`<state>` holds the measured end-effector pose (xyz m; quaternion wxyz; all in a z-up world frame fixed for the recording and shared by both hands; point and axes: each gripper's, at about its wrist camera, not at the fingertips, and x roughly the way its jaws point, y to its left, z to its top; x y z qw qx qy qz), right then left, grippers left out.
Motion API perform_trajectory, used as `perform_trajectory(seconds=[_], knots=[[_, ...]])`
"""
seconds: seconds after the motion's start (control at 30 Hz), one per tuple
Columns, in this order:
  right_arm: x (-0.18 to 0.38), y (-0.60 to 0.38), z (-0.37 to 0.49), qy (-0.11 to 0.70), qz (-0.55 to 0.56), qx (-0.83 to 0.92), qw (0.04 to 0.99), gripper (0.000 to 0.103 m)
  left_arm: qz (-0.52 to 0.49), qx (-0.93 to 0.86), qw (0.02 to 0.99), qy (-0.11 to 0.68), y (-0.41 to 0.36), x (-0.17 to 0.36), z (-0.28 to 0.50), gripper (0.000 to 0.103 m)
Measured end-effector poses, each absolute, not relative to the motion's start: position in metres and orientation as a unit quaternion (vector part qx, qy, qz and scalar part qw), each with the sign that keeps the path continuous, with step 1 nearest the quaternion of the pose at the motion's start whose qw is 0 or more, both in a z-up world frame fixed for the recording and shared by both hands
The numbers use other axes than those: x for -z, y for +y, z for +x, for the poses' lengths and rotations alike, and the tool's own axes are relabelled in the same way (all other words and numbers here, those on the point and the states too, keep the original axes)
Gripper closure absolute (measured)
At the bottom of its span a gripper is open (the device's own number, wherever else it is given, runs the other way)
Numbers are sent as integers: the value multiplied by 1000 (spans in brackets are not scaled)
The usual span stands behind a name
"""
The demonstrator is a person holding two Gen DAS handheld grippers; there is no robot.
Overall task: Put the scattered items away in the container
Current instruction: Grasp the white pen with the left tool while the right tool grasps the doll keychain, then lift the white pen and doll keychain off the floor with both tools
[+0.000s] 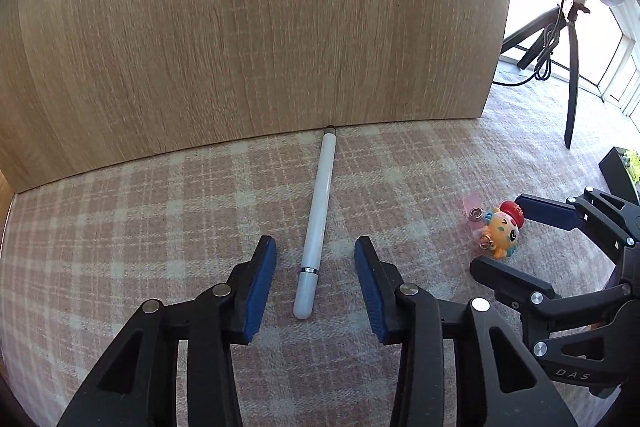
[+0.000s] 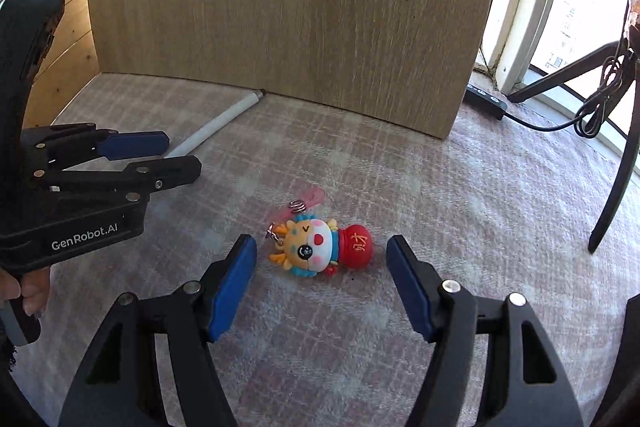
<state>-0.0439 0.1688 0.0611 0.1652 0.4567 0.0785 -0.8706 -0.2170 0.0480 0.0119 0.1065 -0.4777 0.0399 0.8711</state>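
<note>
A white pen [image 1: 316, 223] lies on the pink plaid cloth, its far tip against a wooden panel. My left gripper [image 1: 316, 255] is open, its blue pads on either side of the pen's near end, not touching it. A small cartoon keychain figure [image 2: 320, 247] with a red hat lies on its side on the cloth. My right gripper [image 2: 322, 259] is open, its pads on either side of the figure, apart from it. The figure [image 1: 498, 227] and right gripper [image 1: 508, 233] also show at the right of the left wrist view. The pen [image 2: 212, 125] and left gripper [image 2: 180, 155] show at the left of the right wrist view.
An upright wooden panel [image 1: 248, 27] closes off the back. A black container [image 1: 622, 167] holding something yellow-green sits at the far right edge. A black tripod leg [image 2: 616, 167] and a cable [image 2: 560, 125] stand to the right by the window.
</note>
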Motion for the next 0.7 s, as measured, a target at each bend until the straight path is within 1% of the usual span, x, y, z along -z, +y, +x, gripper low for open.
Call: perform_trajectory(seconds=[0.03,0.07,0.1,0.13,0.17,0.23,0.5,0.7], knots=[[-61,169,-44,81,456,871,165,40,-477,-871,107,42,51,-10,-217,69],[-61,168,-43,84,455,871,165,45,-476,-872,105,45,53,-9,-217,73],[-62,168,-43,87,455,871,165,51,-475,-872,102,48,55,-9,-217,75],[-62,168,-44,85,456,870,166,54,-475,-873,100,47,56,-8,-217,82],[-63,169,-45,84,456,870,167,54,-475,-873,102,43,57,-8,-217,90],[-63,169,-45,83,457,870,166,54,-475,-873,102,39,58,-6,-216,93],[-65,172,-44,82,458,870,164,54,-477,-871,113,31,55,-10,-202,95],[-69,184,-41,54,463,869,164,54,-481,-869,115,8,53,-11,-190,95]])
